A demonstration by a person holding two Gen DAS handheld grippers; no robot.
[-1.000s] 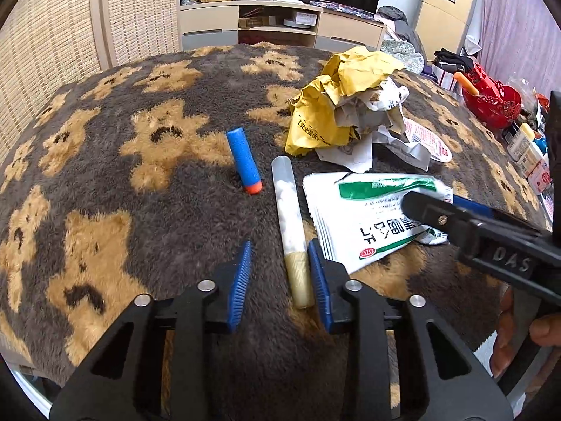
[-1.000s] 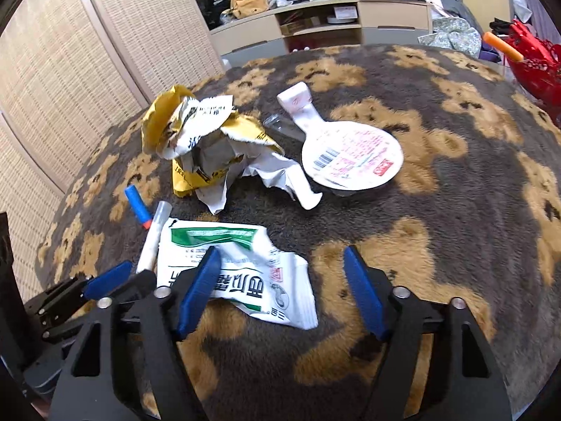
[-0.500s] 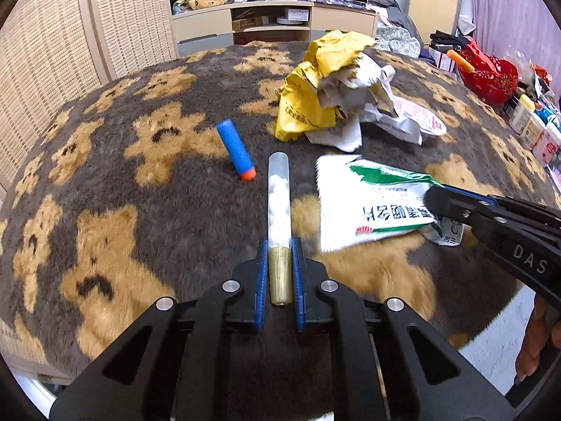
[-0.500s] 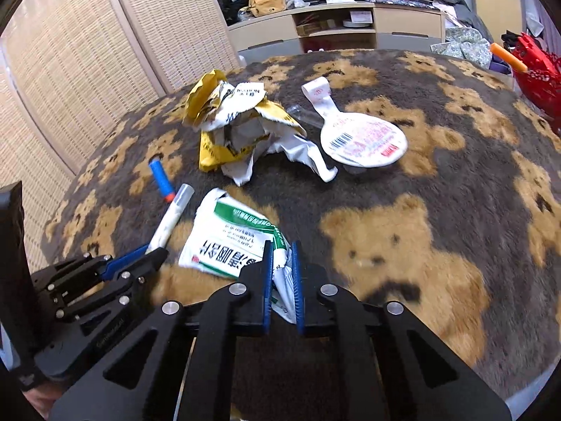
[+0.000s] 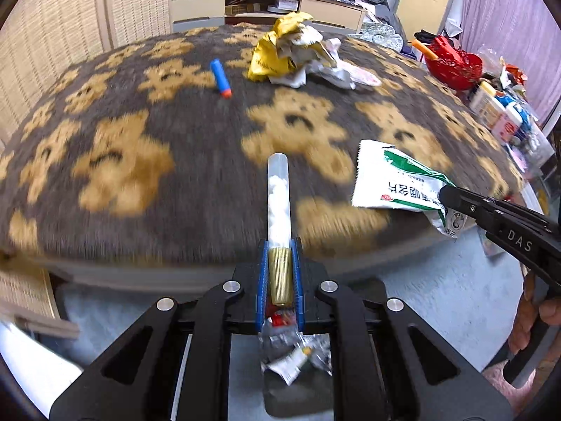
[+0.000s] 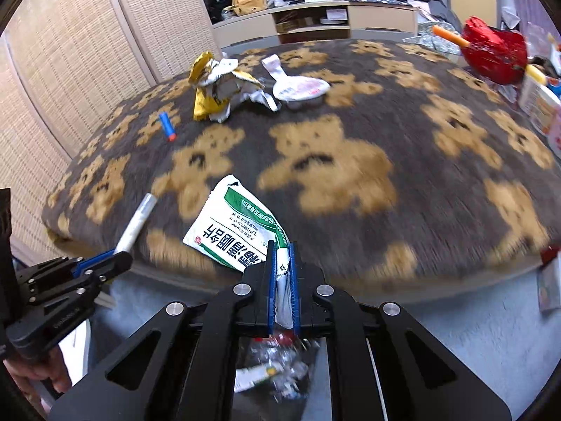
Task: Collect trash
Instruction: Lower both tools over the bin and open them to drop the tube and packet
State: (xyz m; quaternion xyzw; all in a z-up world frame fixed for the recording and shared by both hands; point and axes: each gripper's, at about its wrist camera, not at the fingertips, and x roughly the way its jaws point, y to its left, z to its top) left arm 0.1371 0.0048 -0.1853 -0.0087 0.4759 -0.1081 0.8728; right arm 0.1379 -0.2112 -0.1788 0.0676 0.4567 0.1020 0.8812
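Bear-patterned blanket [image 5: 147, 161] is seen below; a clear tube [image 5: 278, 196] is clamped by the left gripper [image 5: 279, 273], a white-green packet [image 6: 238, 224] by the right gripper [image 6: 281, 280], above a trash bin [image 6: 277, 368].

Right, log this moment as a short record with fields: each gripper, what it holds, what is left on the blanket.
left gripper: shut on clear plastic tube with gold cap
right gripper: shut on white and green paper packet
below both grippers: bin of trash
left on bear-print blanket: blue foam dart, crumpled yellow wrapper, round white foil lid
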